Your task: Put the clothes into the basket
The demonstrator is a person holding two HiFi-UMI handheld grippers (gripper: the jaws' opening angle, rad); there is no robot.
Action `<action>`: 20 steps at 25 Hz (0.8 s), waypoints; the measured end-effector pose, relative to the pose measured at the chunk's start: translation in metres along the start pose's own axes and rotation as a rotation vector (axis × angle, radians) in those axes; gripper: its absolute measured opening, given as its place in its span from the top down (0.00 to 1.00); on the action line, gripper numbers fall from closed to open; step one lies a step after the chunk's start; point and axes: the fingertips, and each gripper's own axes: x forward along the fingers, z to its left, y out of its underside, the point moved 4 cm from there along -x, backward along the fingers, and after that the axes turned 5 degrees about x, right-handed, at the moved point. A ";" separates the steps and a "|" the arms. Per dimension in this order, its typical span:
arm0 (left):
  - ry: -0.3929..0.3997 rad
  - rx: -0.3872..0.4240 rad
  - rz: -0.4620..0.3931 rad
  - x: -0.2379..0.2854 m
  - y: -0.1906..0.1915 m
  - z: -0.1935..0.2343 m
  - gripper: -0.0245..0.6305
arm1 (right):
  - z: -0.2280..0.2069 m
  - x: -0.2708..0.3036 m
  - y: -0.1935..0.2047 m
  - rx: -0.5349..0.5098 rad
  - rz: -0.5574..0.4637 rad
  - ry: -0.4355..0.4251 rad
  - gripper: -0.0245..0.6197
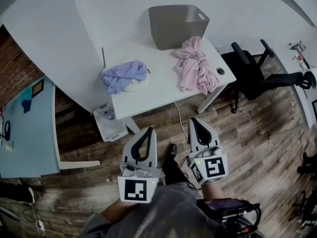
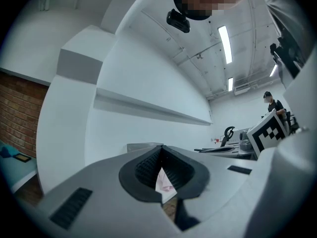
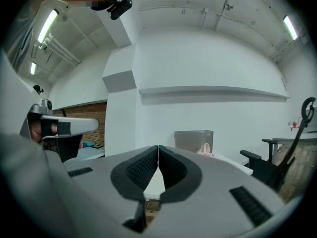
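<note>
Left claw [image 1: 148,129], right claw [image 1: 194,119] over plank floor [image 1: 257,148], white table [image 1: 153,83] ahead

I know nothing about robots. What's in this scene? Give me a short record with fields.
table: white
basket: grey, far edge, looks empty
pink clothes: heaped beside the basket
purple clothes: bundled at table's left edge
left hand-held gripper: shut, empty, short of the table
right hand-held gripper: shut, empty, short of the table
</note>
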 end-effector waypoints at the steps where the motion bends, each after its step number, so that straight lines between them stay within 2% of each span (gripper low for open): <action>1: 0.010 0.004 0.003 0.014 0.002 -0.001 0.95 | -0.011 0.008 0.001 0.005 0.002 0.010 0.95; 7: 0.048 0.036 0.017 0.108 0.002 0.004 0.95 | -0.086 0.065 -0.005 0.036 -0.003 0.068 0.95; 13: 0.063 0.048 -0.002 0.197 -0.010 0.004 0.95 | -0.148 0.119 -0.026 0.037 -0.025 0.081 0.95; 20: 0.083 0.060 -0.028 0.253 -0.023 0.001 0.95 | -0.193 0.150 -0.051 0.018 -0.053 0.112 0.95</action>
